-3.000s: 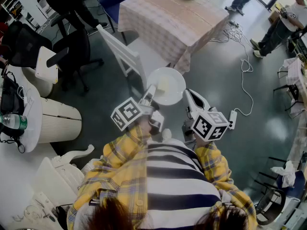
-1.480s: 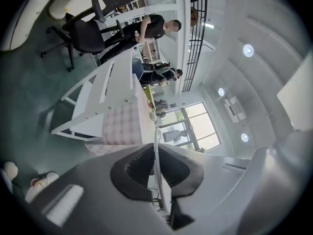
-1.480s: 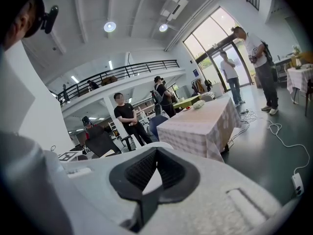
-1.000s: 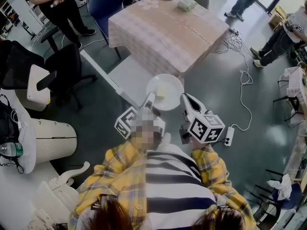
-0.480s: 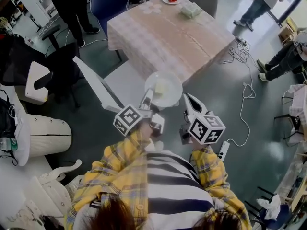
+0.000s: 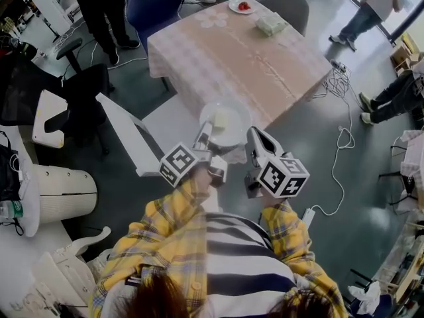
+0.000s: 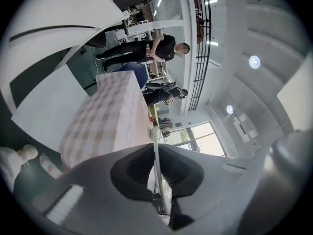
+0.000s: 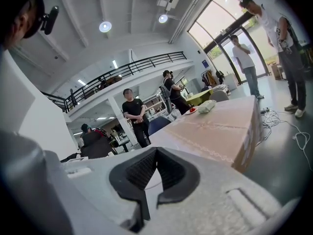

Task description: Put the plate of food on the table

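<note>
A white plate (image 6: 228, 114) carrying a pale yellow piece of food (image 6: 220, 119) hangs in the air just over the near edge of the table (image 6: 245, 52), which has a pink checked cloth. My left gripper (image 6: 204, 131) is shut on the plate's near-left rim. In the left gripper view that rim (image 7: 156, 155) runs edge-on between the pads of the gripper (image 7: 156, 175), with the table (image 7: 105, 116) ahead. My right gripper (image 6: 252, 138) stays beside the plate's right edge. Its jaws (image 8: 155, 156) are shut with nothing between them, and the table (image 8: 220, 126) lies beyond.
A small plate with red food (image 6: 240, 6) and a tissue pack (image 6: 270, 23) sit at the table's far end. A white chair (image 6: 132, 141) stands at my left; a blue chair (image 6: 152, 5) and a grey chair (image 6: 285, 4) are beyond. A cable (image 6: 341, 154) trails on the floor. People stand around.
I have walked closer to the table. The plate, still held by the left gripper, has gone from over the floor to the table's near edge. The right gripper stays shut.
</note>
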The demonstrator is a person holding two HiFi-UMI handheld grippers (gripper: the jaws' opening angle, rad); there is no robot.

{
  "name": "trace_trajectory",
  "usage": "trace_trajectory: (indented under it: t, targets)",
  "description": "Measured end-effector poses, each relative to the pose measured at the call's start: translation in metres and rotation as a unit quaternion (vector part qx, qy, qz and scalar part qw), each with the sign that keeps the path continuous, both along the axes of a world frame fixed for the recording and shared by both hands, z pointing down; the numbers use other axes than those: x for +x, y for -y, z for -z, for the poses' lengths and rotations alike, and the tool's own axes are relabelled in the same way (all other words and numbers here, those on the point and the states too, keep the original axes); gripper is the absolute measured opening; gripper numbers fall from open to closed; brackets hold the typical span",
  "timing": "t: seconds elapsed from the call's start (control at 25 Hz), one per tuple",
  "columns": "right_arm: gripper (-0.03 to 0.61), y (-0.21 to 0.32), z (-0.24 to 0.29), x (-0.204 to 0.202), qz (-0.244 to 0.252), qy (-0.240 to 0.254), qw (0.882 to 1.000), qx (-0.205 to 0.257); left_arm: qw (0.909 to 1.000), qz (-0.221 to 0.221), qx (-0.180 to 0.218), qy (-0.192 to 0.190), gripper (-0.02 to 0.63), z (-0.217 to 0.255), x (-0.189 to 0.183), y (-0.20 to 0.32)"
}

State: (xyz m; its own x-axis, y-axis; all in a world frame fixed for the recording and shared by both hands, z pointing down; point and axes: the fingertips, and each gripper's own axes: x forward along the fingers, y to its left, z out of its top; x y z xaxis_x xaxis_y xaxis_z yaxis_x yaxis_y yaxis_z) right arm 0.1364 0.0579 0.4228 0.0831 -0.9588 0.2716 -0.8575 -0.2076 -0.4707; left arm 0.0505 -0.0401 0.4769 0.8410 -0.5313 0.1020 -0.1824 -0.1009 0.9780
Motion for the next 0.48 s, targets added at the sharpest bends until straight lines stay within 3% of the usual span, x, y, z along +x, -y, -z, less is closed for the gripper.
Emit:
trace_trajectory:
  t: [0.48]
  targets:
    - [-0.003, 0.114, 0.004, 0.068, 0.019, -0.010, 1.000, -0.008, 0.9997, 0.020, 0.010, 0.007, 0.008, -0.003, 0.057, 0.113]
